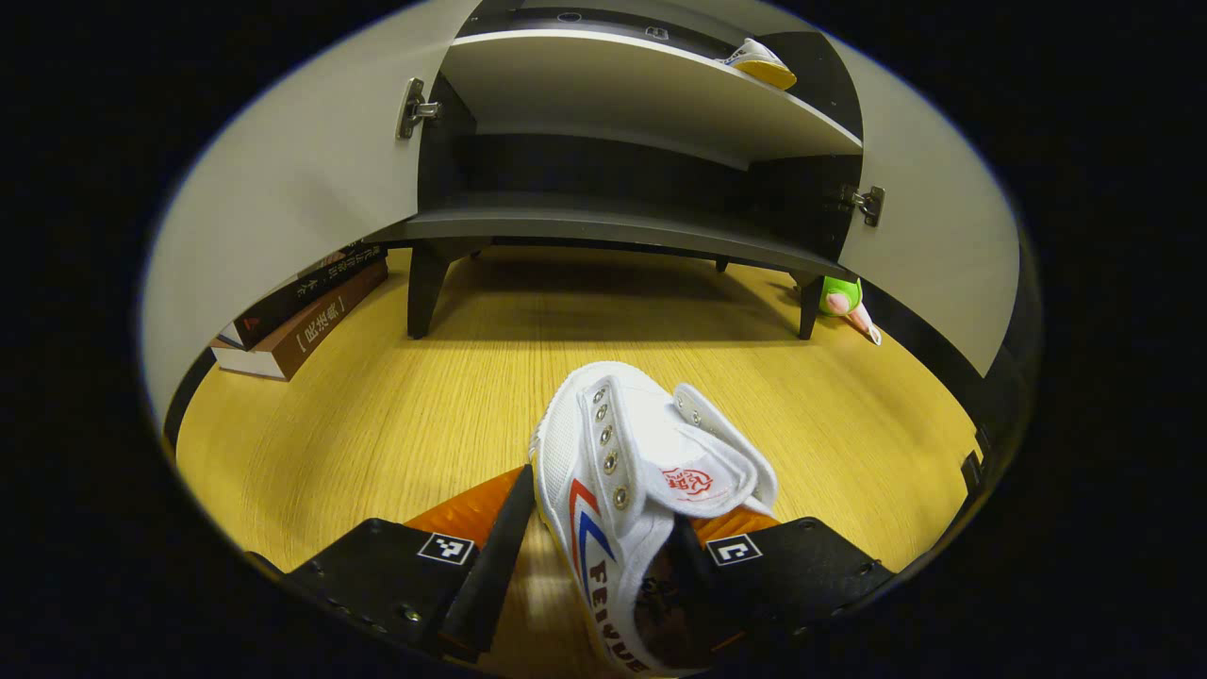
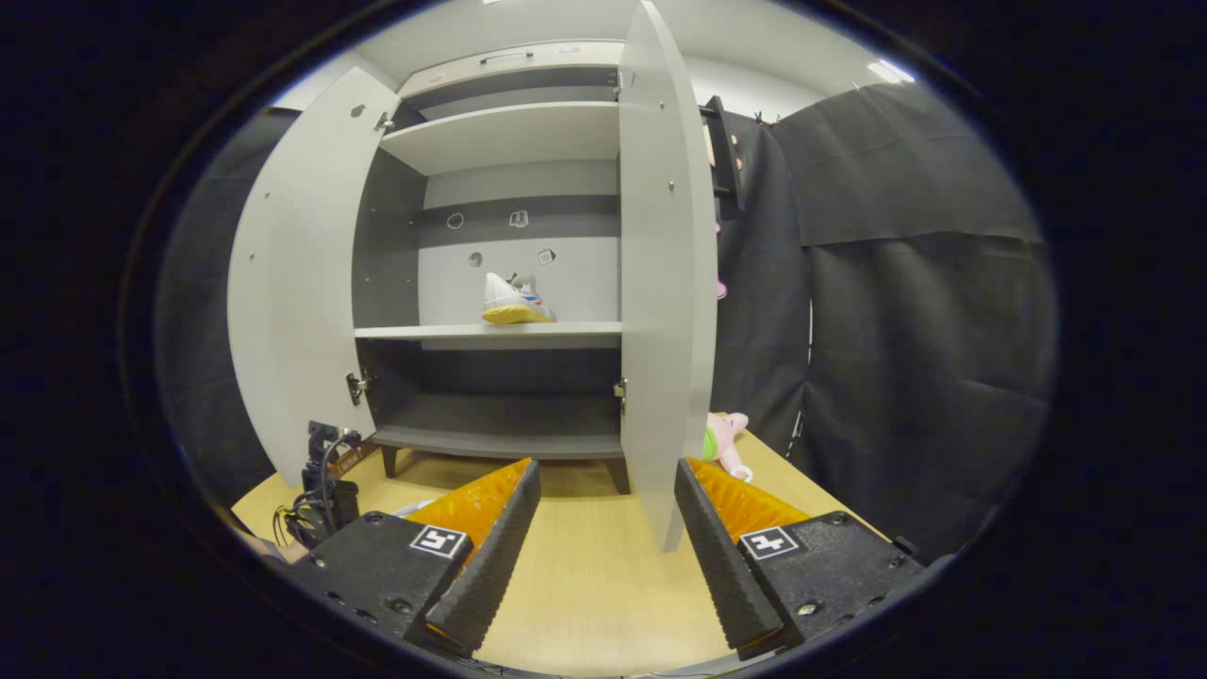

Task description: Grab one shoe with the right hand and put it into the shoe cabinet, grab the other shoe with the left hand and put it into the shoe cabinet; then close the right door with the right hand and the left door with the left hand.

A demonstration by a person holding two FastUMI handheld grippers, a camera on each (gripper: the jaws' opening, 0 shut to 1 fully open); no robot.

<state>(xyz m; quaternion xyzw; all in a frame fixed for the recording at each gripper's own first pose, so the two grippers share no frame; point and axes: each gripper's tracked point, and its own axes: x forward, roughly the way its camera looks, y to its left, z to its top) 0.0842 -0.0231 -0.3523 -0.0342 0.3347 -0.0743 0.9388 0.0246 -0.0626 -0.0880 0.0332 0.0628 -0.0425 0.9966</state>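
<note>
Nearest: left gripper (image 1: pixel 603 556), black bodies with orange ribbed fingers, sits low over the wooden tabletop (image 1: pixel 377 415) with the white canvas lace-less sneaker (image 1: pixel 632 490) between its fingers.
Left grip: fingers straddle the heel end of the sneaker; the right finger touches the collar, but a gap shows beside the left finger, so I cannot tell whether it is clenched yet.
Sneaker on table: lies tipped on its side, toe toward the cabinet, tongue flopped open, red and blue stripes up.
Right gripper (image 2: pixel 603 556): released, fingers spread wide, nothing between them, hanging over the tabletop in front of the cabinet.
First shoe (image 2: pixel 514 300): white with a yellow sole, already standing on the middle shelf (image 2: pixel 453 331) of the grey two-door shoe cabinet (image 2: pixel 500 396).
Doors: left door (image 2: pixel 292 283) and right door (image 2: pixel 665 283) both swung open.
Handling: probably light and soft; the canvas upper will likely crush and the loose tongue will flap. The rubber sole and heel counter look stiffest, so pinching across the heel, sole to collar, seems the safest hold.
Stage: second shoe being taken up; placement and both doors not yet done.
Beside: stacked books (image 1: pixel 302 316) left of the cabinet, a plush toy (image 1: pixel 844 302) right.
</note>
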